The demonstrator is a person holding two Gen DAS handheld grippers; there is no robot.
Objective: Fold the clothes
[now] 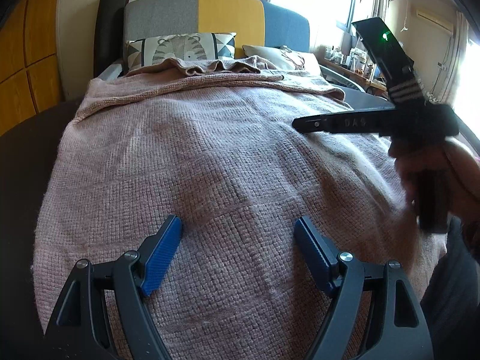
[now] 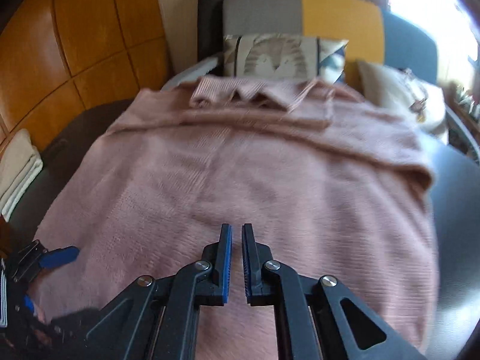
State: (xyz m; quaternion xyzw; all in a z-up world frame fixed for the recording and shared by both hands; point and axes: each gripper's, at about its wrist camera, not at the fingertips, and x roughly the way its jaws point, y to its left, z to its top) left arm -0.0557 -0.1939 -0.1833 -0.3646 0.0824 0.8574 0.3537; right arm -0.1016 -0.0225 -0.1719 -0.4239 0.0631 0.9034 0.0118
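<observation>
A pink knit sweater (image 1: pixel 210 165) (image 2: pixel 255 165) lies flat on a dark round table (image 2: pixel 456 210). A sleeve is folded across its far part, and the ribbed collar (image 2: pixel 240 90) points away from me. My left gripper (image 1: pixel 237 219) hovers open just above the near hem, with its blue pads spread wide and nothing between them. My right gripper (image 2: pixel 237 226) is over the near middle of the sweater, blue pads almost together and empty; that view is blurred. One blue finger (image 2: pixel 60 256) of the left gripper shows at the lower left of the right wrist view.
A person's hand (image 1: pixel 450 174) holds the right tool at the sweater's right side. A stack of folded cream cloths (image 2: pixel 18 171) sits at the table's left edge. Beyond the table are patterned pillows (image 1: pixel 180 48), a grey, yellow and blue headboard (image 1: pixel 231 15) and wooden panels (image 2: pixel 75 45).
</observation>
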